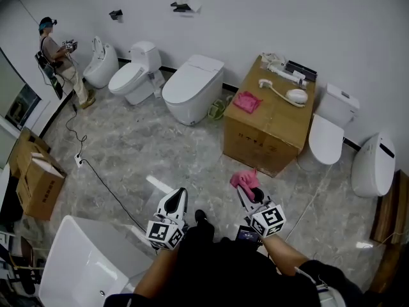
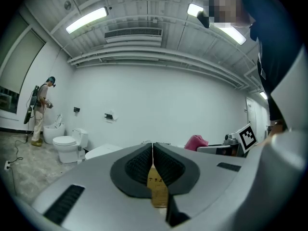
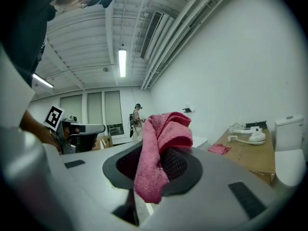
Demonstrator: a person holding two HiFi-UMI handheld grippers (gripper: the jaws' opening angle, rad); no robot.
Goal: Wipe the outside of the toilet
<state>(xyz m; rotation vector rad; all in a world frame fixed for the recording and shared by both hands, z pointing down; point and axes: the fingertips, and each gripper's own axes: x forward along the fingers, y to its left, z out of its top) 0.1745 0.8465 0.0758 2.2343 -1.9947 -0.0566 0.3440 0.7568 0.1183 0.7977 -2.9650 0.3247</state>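
Observation:
My right gripper is shut on a pink cloth, held above the grey marble floor in front of a cardboard box. In the right gripper view the cloth is pinched between the jaws and droops over them. My left gripper is shut and holds nothing; its dark pads meet. Several white toilets stand along the far wall. The closest ones are a closed-lid toilet ahead and another toilet to the right of the box.
On the box lie a second pink cloth and a white hand sprayer. A person stands by the far-left toilet. Cardboard boxes, a floor cable and a white basin are at the left.

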